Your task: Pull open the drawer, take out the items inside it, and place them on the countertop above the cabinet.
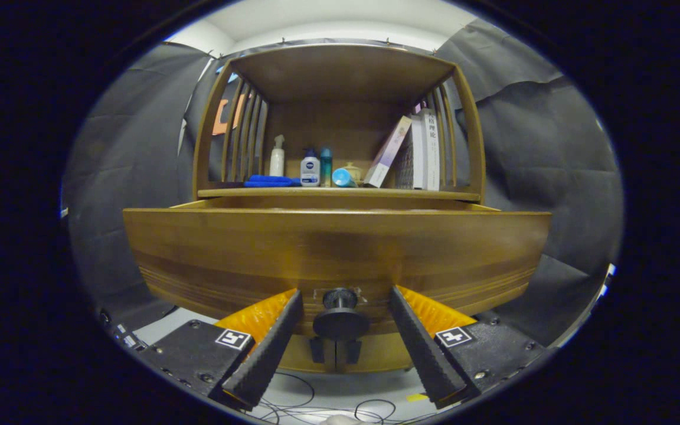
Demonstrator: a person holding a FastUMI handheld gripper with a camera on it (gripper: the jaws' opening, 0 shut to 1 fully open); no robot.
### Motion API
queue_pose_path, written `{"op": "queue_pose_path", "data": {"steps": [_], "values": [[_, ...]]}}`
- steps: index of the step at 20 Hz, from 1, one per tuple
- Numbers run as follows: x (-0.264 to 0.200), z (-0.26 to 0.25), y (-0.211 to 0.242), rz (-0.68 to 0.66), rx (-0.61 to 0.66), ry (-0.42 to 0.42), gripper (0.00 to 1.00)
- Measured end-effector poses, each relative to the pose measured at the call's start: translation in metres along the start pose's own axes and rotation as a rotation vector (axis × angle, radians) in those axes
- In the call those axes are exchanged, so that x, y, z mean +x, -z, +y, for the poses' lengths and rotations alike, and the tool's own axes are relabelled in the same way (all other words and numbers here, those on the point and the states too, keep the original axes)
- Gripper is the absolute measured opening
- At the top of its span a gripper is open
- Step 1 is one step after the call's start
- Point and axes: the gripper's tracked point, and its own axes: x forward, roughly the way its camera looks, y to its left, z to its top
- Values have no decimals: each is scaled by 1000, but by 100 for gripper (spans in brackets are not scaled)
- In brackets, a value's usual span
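The gripper (345, 307) has its fingers spread apart on either side of the round knob (340, 316) of the wooden drawer (257, 248), touching neither side. The drawer stands pulled out. On the countertop (340, 193) beyond sit bottles (310, 167), a blue cloth (270, 181) and leaning books (417, 153).

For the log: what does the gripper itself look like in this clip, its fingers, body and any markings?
The gripper has two wedge-shaped fingers with ridged, ribbed inner faces, tapering forward to either side of the drawer knob. Each finger sits on a flat dark block fixed with visible screws, and each block carries a small square black-and-white marker. The fingers are spread apart, not pressing on the knob.
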Motion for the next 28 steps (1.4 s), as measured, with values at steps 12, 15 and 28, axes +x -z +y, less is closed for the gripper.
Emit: {"op": "queue_pose_path", "data": {"steps": [12, 15, 28], "values": [[101, 8, -28, 16, 17, 20, 98], [122, 8, -33, 37, 6, 19, 98], [54, -1, -49, 40, 45, -19, 98]]}}
